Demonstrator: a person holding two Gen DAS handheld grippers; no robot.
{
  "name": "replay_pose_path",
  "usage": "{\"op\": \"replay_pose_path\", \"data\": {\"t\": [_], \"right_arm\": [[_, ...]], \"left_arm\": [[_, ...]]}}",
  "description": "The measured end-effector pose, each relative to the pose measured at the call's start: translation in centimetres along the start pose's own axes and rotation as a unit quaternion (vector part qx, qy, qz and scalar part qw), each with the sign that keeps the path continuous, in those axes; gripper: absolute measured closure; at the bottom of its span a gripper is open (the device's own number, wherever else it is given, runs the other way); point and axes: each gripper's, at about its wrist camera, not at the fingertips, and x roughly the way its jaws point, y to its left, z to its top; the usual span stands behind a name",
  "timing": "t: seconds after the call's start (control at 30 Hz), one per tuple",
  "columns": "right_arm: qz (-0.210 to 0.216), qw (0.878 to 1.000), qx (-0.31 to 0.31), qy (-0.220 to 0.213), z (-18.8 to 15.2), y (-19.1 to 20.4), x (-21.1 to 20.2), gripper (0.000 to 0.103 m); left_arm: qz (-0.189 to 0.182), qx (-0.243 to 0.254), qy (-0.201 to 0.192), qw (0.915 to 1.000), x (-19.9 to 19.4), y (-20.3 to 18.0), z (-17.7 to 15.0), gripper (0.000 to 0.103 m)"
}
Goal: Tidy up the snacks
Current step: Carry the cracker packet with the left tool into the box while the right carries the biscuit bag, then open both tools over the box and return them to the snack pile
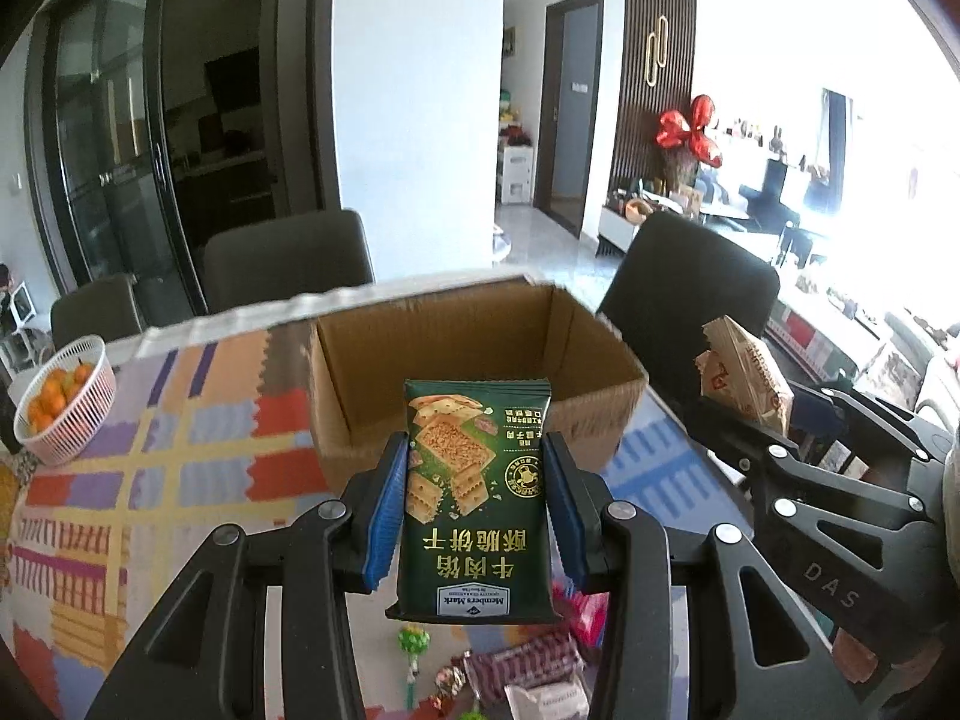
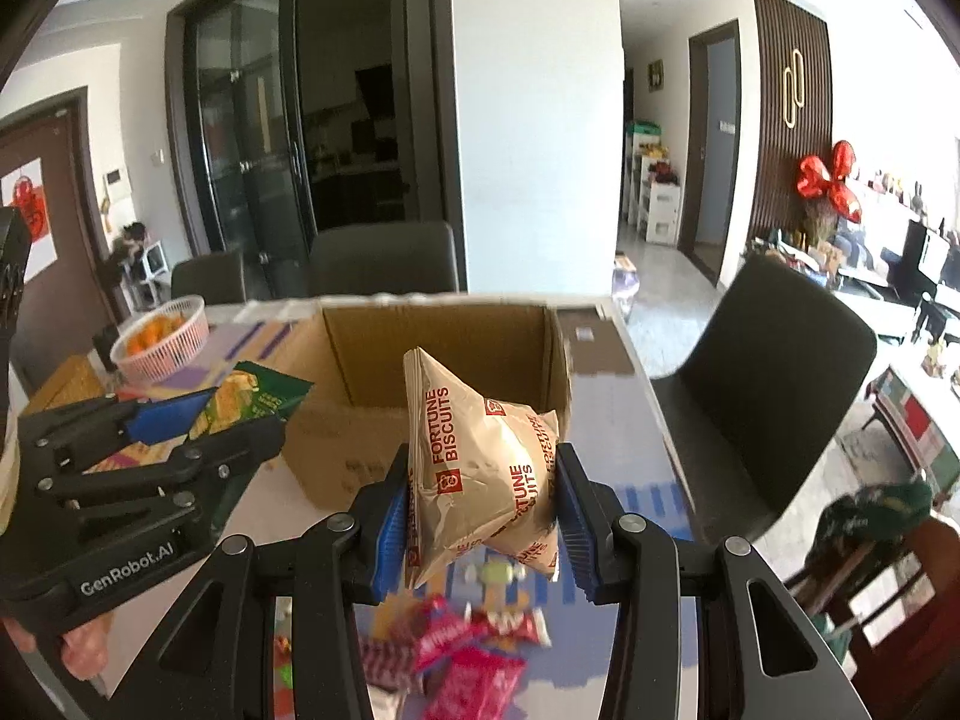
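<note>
My left gripper (image 1: 477,468) is shut on a green cracker packet (image 1: 477,504) and holds it above the table, just in front of an open cardboard box (image 1: 480,336). My right gripper (image 2: 483,480) is shut on a beige Fortune Biscuits bag (image 2: 480,468), also raised in front of the box (image 2: 444,336). The right gripper and its bag (image 1: 747,378) show at the right of the left wrist view. The left gripper with the green packet (image 2: 252,399) shows at the left of the right wrist view. Loose snack packets (image 2: 474,654) lie on the table below both grippers.
A white basket of oranges (image 1: 66,402) stands at the table's far left. Dark chairs (image 1: 288,258) stand behind the table and one (image 2: 774,372) at its right side. A patterned cloth (image 1: 180,456) covers the table. More wrapped snacks (image 1: 528,672) lie near the front edge.
</note>
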Motion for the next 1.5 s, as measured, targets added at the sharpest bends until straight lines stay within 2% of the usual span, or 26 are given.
{"op": "replay_pose_path", "data": {"t": [0.33, 0.67, 1.1, 1.17, 1.2, 1.23, 1.37, 1.5], "right_arm": [[-0.005, 1.0, -0.013, -0.023, 5.0, 0.3, 1.6, 0.058], [0.008, 1.0, -0.025, -0.003, 7.9, 0.4, 5.3, 0.058], [0.006, 0.998, -0.042, 0.039, 7.0, 0.3, 10.7, 0.058], [0.001, 0.998, -0.044, 0.039, 6.8, 0.4, 11.2, 0.053], [-0.003, 0.998, -0.045, 0.04, 6.7, 0.4, 11.3, 0.044], [-0.008, 0.998, -0.045, 0.04, 6.6, 0.3, 11.4, 0.04], [-0.02, 0.997, -0.058, 0.041, 6.1, 0.5, 11.2, 0.04], [-0.015, 0.997, -0.052, 0.047, 5.8, 0.2, 10.4, 0.04]], "left_arm": [[0.002, -0.002, -0.023, 0.9997, 0.8, 1.7, 4.7, 0.06], [0.006, -0.005, -0.003, 1.0, 4.3, 3.1, 7.6, 0.06], [0.008, -0.01, 0.047, 0.9988, 9.9, 4.2, 6.7, 0.057], [0.014, -0.014, 0.046, 0.9987, 10.0, 4.2, 6.5, 0.049], [0.017, -0.014, 0.046, 0.9987, 9.9, 4.2, 6.5, 0.045], [0.021, -0.013, 0.045, 0.9987, 9.8, 4.1, 6.2, 0.044], [0.033, -0.012, 0.045, 0.9984, 9.0, 4.2, 5.4, 0.044], [0.04, -0.007, 0.038, 0.9984, 7.2, 4.2, 4.7, 0.038]]}}
